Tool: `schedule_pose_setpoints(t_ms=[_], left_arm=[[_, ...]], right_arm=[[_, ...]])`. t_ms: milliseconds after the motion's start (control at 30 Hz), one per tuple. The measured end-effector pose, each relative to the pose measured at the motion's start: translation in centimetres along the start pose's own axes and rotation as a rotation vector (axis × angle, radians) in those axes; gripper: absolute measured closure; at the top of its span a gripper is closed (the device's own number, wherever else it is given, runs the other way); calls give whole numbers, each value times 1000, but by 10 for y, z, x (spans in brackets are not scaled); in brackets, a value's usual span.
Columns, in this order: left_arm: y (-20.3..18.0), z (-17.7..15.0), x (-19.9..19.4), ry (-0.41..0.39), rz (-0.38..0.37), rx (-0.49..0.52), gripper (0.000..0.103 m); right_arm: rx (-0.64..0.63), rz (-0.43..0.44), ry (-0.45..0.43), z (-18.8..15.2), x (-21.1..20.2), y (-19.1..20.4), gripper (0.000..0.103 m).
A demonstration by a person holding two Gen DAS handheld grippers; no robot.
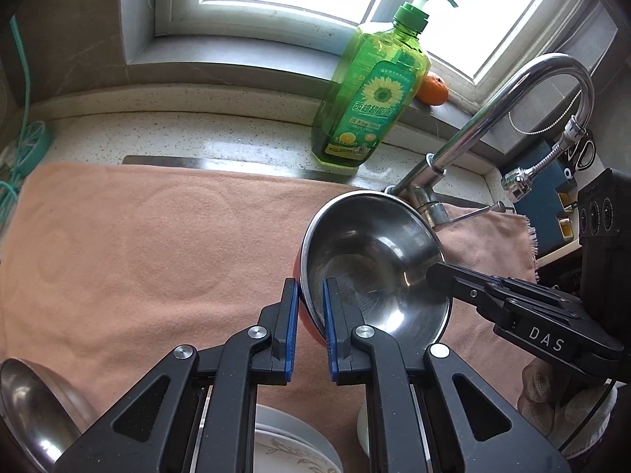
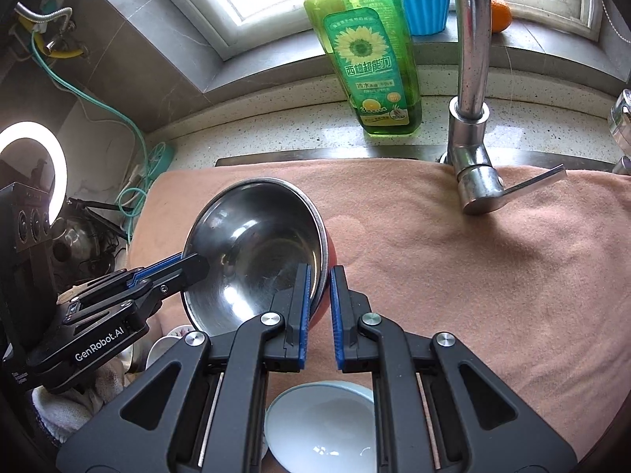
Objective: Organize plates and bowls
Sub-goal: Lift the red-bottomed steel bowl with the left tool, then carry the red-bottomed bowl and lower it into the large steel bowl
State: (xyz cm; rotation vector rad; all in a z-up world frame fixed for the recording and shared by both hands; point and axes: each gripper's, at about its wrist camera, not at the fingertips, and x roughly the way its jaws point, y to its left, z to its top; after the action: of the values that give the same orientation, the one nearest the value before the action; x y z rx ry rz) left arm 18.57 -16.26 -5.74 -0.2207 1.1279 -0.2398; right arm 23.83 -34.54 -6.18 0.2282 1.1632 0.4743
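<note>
A steel bowl (image 1: 374, 260) with a red outer wall hangs tilted above the peach towel (image 1: 138, 236). My left gripper (image 1: 309, 287) is shut on its near rim, one blue pad inside and one outside. My right gripper (image 1: 434, 272) comes in from the right and clamps the opposite rim. In the right wrist view the same bowl (image 2: 256, 244) is pinched at its right rim by my right gripper (image 2: 320, 272), while my left gripper (image 2: 197, 260) grips the left rim. Below lie a white bowl (image 2: 319, 425), a patterned dish (image 1: 292, 449) and another steel bowl (image 1: 31, 406).
A green dish soap bottle (image 1: 370, 90) stands on the speckled counter behind the towel. The chrome faucet (image 2: 469, 79) rises at the right, its lever (image 2: 528, 183) over the towel. An orange (image 1: 432, 88) and a blue cup (image 2: 426, 4) sit on the sill. Cables (image 2: 134, 181) lie at the left.
</note>
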Motion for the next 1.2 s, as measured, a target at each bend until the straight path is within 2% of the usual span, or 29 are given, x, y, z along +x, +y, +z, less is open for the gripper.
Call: schedule_pose_setpoints(t_ms=[333, 600, 933, 1200], left_arm=[[19, -23, -54, -62, -3, 3, 92], [55, -47, -98, -93, 2, -16, 92], [111, -82, -138, -114, 15, -79, 92], [155, -101, -149, -109, 62, -129, 92]], right_arm=[[-37, 18, -28, -23, -23, 52, 93], [-92, 36, -19, -45, -24, 112, 93], [-157, 74, 21, -71, -4, 182, 93], [-234, 65, 62, -81, 27, 233, 93]])
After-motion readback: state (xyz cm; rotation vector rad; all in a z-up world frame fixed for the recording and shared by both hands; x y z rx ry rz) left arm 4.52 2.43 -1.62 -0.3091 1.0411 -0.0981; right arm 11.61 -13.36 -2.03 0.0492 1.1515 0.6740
